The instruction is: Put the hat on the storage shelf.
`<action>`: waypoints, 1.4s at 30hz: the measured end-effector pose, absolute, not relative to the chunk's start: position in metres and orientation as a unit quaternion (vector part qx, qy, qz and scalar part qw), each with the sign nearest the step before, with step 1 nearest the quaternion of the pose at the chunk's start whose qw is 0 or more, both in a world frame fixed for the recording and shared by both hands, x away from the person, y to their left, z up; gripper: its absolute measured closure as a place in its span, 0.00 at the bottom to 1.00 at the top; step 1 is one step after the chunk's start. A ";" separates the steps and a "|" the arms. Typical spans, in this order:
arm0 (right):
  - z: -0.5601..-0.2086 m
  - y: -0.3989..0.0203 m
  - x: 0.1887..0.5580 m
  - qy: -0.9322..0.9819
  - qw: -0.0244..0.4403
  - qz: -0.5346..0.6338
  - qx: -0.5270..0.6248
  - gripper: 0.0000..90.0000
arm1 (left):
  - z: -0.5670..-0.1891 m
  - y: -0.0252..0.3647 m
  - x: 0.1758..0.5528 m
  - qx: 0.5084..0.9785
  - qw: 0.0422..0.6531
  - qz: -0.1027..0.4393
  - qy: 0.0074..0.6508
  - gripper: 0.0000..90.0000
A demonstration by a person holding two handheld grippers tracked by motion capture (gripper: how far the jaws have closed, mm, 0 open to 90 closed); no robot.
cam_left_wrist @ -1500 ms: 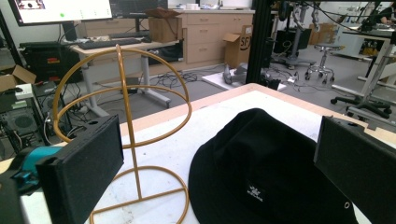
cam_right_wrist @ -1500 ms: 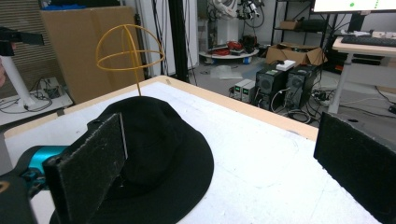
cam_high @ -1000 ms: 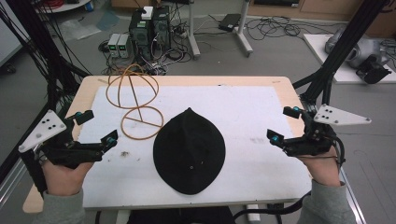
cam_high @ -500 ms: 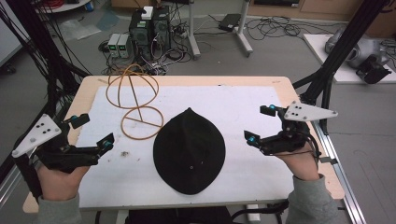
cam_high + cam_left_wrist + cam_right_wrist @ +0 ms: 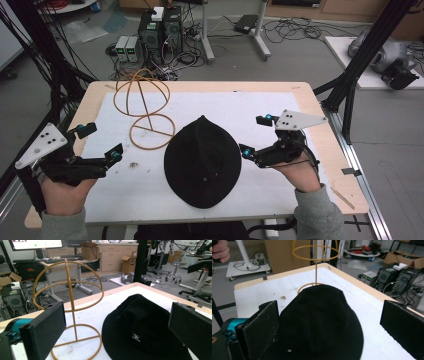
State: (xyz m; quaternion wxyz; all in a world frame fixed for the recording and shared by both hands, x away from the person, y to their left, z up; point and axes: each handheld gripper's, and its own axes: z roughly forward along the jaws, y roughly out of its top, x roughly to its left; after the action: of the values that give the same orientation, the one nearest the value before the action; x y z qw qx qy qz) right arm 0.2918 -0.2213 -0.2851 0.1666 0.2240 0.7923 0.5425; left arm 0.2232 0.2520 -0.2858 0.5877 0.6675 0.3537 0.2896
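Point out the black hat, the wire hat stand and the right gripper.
black hat (image 5: pixel 202 162), high view, on its crown.
wire hat stand (image 5: pixel 152 131), high view, base ring.
right gripper (image 5: pixel 255 136), high view, between its fingertips.

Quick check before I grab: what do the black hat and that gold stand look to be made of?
Black hat: looks like soft woven fabric, matte; it lies slumped flat, with a small sewn label and metal eyelets. Gold stand: seemingly thin metal wire or rod with a smooth gold finish, formed into rigid hoops on a ring base; painted or plated, I cannot tell.
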 end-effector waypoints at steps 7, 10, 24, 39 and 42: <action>-0.294 -0.200 0.300 0.802 0.152 0.536 0.218 0.02 | -0.286 0.252 0.225 0.668 0.589 0.287 0.353 0.02; -0.295 -0.193 0.304 0.803 0.148 0.535 0.217 0.02 | -0.286 0.253 0.224 0.667 0.589 0.288 0.354 0.02; -0.302 -0.163 0.315 0.806 0.135 0.541 0.199 0.02 | -0.286 0.255 0.224 0.667 0.587 0.288 0.357 0.02; -0.312 -0.149 0.331 0.810 0.109 0.546 0.184 0.02 | -0.287 0.261 0.217 0.664 0.583 0.294 0.364 0.02; -0.314 -0.145 0.334 0.811 0.106 0.546 0.182 0.02 | -0.287 0.262 0.216 0.664 0.582 0.294 0.364 0.02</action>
State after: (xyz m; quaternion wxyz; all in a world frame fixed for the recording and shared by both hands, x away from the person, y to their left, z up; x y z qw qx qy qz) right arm 0.3336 -0.1454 -0.3136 0.1059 0.1819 0.8111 0.5458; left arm 0.2162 0.2618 -0.2869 0.5823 0.6645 0.3643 0.2944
